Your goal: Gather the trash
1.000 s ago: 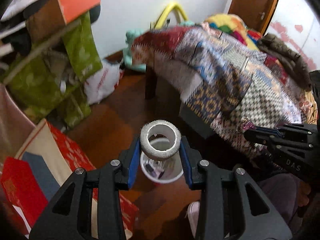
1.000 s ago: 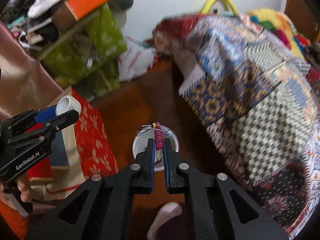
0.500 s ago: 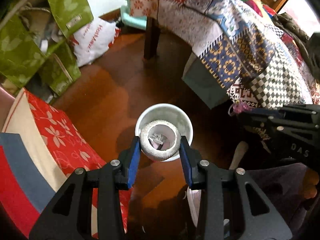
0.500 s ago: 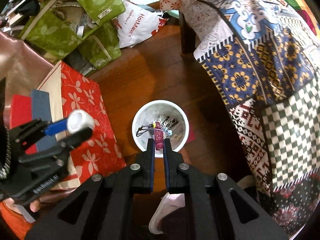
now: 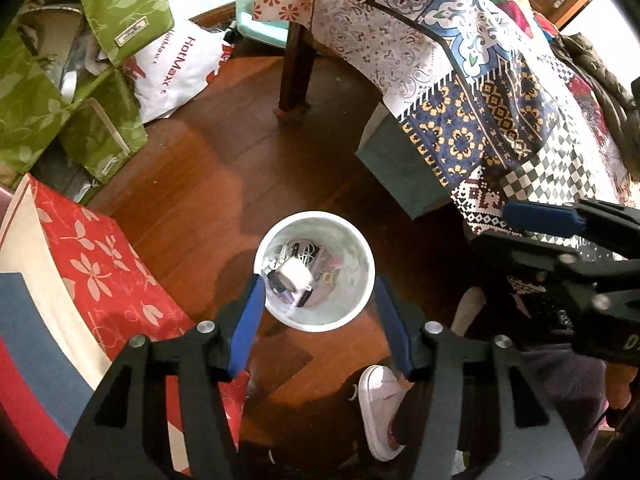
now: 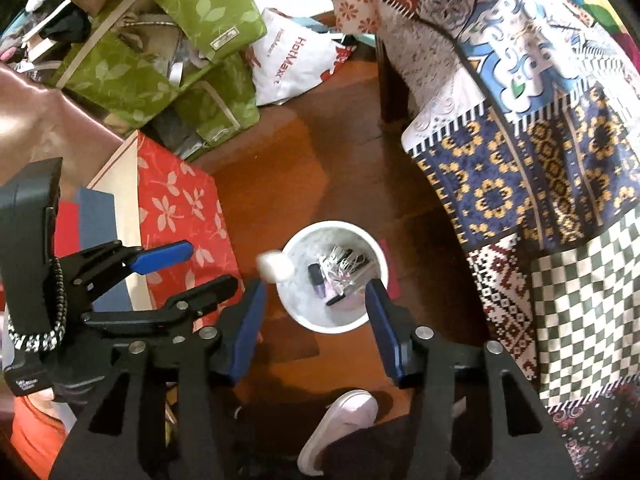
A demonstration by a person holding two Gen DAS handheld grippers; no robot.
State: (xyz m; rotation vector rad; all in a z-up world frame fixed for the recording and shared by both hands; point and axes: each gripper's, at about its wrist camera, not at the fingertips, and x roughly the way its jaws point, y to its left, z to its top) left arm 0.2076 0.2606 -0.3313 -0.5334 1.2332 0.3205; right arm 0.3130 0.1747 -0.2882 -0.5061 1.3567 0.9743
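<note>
A white round bin [image 5: 352, 304] stands on the wooden floor, holding several small trash pieces; it also shows in the right wrist view [image 6: 304, 316]. My left gripper [image 5: 318, 286] is open and empty above the bin. A white tape roll [image 5: 295, 274] is in mid-fall over the bin; in the right wrist view it [image 6: 274, 266] is blurred at the bin's left rim. My right gripper [image 6: 314, 292] is open and empty above the bin. The left gripper [image 6: 188, 266] shows at the left of the right wrist view, the right gripper [image 5: 516, 228] at the right of the left wrist view.
A bed with a patchwork quilt [image 5: 460, 80] and its wooden leg [image 5: 296, 68] stand behind the bin. A red flowered box [image 5: 100, 272] lies left. Green bags [image 6: 160, 52] and a white plastic bag [image 5: 176, 68] are piled at back left. A white shoe [image 5: 380, 400] is near the bin.
Both grippers opened over the bin. The left let go of the white tape roll and the right let go of the small pink item; both items dropped toward the bin.
</note>
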